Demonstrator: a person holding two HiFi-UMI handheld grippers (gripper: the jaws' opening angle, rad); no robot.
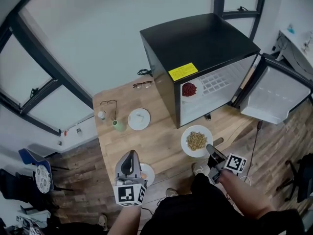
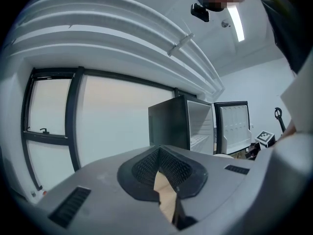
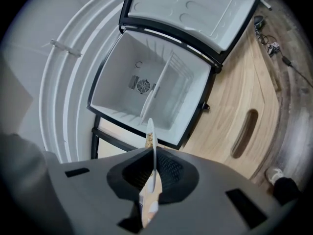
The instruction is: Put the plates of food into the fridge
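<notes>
The right tool (image 1: 209,149) is clenched on the rim of the plate of grain (image 1: 196,141), which hangs above the table (image 1: 161,143), just short of the open fridge (image 1: 195,48). Gripped at one edge only, the plate could droop and spill, or knock the shelf going in. The left tool (image 1: 130,156) is closed on nothing. Only the head view shows the red-food plate (image 1: 189,89) already shelved; the right tool's view shows the pinch edge-on.

Grain plate (image 1: 196,141) hangs before open fridge (image 1: 195,48); red-food plate (image 1: 190,89) sits inside.
</notes>
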